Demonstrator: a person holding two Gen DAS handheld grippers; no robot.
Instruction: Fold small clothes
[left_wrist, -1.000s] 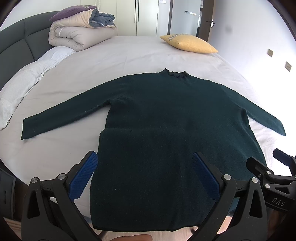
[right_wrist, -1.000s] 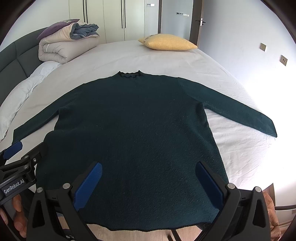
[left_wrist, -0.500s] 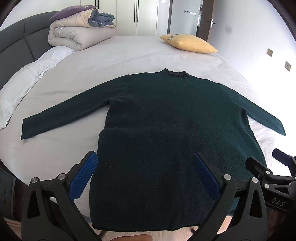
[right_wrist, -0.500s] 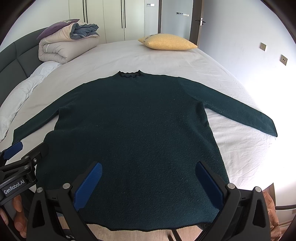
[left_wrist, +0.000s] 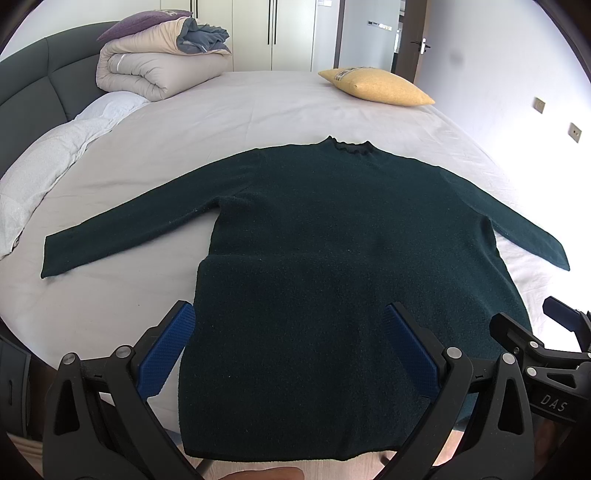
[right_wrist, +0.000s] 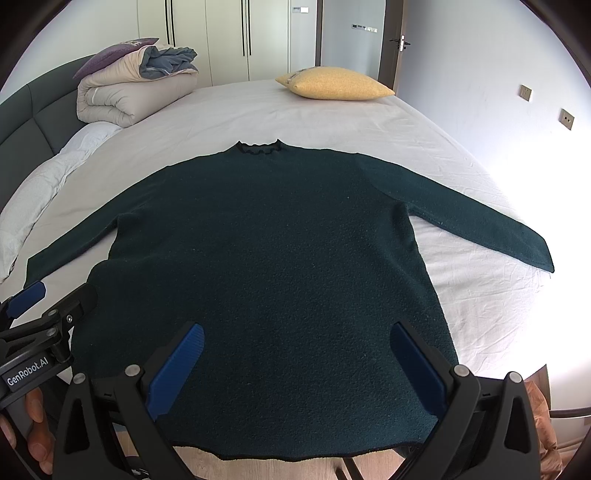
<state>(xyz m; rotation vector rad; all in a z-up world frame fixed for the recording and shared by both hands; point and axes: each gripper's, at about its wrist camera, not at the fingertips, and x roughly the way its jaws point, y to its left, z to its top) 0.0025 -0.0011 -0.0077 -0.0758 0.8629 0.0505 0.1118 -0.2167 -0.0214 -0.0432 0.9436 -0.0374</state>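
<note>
A dark green sweater (left_wrist: 332, 258) is laid flat, front up, on the white sheet of a bed (left_wrist: 258, 110), with its ruffled collar (left_wrist: 349, 144) pointed toward twelve o'clock and its hem hung slightly over the near edge of the mattress at six o'clock. Both sleeves are spread outward: in the left wrist view one sleeve (left_wrist: 129, 229) is stretched toward nine o'clock and the other sleeve (left_wrist: 517, 229) toward three o'clock, each angled a little toward the hem. The left gripper (left_wrist: 288, 354) is held above the lower left part of the garment, its blue-padded fingers (left_wrist: 166, 350) spread wide apart with nothing between them but the view of the fabric below; it is released. The right gripper (right_wrist: 295, 369) is held likewise over the lower right part of the sweater, jaws parted wide and empty, blue pads (right_wrist: 413, 365) seen at either side. In the right wrist view the left gripper is seen at eight o'clock, with a hand (right_wrist: 29, 424) wrapped on its handle. A folded duvet (left_wrist: 155, 66) is stacked at eleven o'clock near the dark headboard (left_wrist: 33, 85), and a yellow pillow (left_wrist: 376, 86) is set at one o'clock on the far side of the bed. White wardrobe doors (right_wrist: 229, 40) are seen beyond the bed at twelve o'clock.
</note>
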